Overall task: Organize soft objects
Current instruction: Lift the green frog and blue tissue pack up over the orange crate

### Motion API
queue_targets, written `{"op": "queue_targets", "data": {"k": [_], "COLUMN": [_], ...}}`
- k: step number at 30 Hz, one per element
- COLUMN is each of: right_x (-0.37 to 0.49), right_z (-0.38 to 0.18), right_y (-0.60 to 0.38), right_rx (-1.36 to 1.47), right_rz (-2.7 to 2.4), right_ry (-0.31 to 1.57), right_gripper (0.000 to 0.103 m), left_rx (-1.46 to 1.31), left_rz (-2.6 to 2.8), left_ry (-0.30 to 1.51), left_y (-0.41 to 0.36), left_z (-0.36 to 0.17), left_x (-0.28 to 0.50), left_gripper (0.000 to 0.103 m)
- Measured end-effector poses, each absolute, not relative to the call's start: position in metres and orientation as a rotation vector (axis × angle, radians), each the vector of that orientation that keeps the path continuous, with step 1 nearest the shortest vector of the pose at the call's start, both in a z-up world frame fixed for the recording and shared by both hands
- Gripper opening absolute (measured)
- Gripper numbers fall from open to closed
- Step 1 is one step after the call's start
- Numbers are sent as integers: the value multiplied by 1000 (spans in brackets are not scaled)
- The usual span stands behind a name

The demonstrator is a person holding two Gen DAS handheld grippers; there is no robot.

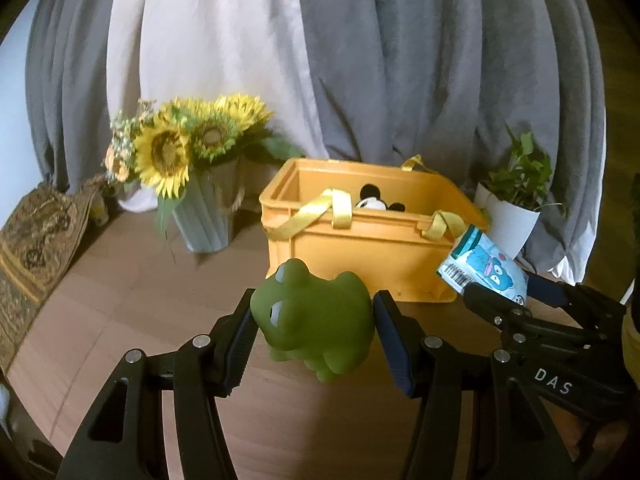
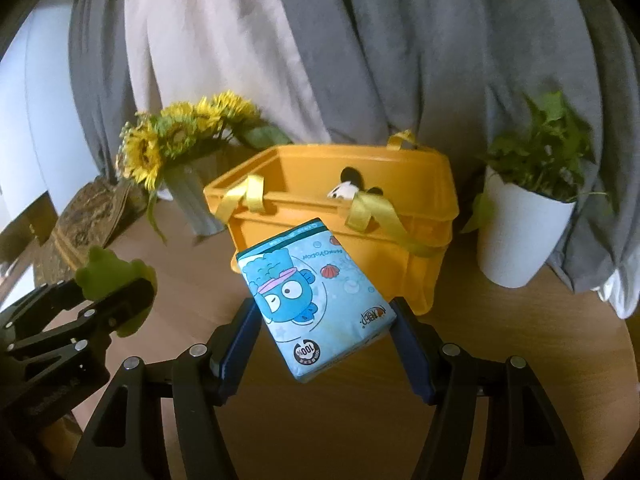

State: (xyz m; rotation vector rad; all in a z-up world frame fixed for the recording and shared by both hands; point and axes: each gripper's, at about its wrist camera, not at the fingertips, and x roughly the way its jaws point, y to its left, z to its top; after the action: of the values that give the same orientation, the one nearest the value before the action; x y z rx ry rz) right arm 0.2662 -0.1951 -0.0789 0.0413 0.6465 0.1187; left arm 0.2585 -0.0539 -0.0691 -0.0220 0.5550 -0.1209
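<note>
**Inspector A:** Green frog toy, lower centre of the left wrist view: clamped between both pads of the left gripper, clear of the wooden table. Seen again at the left edge of the right wrist view.

**Inspector B:** Confirmed. Blue tissue pack, centre of the right wrist view: clamped between the pads of the right gripper, tilted, its cartoon print facing up. It also shows at right of the left wrist view, just in front of the basket.

**Inspector A:** Yellow basket, centre of both frames, stands on the table with ribbon handles draped over its rim. A black-and-white plush lies inside.

**Inspector B:** Surroundings: sunflowers in a ribbed vase at left of the basket, a potted plant at right, grey curtains across the upper frame.
</note>
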Motion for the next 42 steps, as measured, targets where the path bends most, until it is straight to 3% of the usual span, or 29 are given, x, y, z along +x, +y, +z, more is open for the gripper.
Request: {"op": "queue_targets", "data": {"k": [20,42], "right_x": [250,307], "right_z": [-28,6], "right_y": [-178,-208], "right_rx": [108,128], "right_rz": [-64,-130], "right_ry": [498,398], "right_gripper": [66,66], "left_rx": [30,75], "left_rz": [-276,-315], "left_ry": [422,312], "left_y": [-39,-65], "left_z": [-16,28], "left_x": [278,348], "left_gripper": [57,57]}}
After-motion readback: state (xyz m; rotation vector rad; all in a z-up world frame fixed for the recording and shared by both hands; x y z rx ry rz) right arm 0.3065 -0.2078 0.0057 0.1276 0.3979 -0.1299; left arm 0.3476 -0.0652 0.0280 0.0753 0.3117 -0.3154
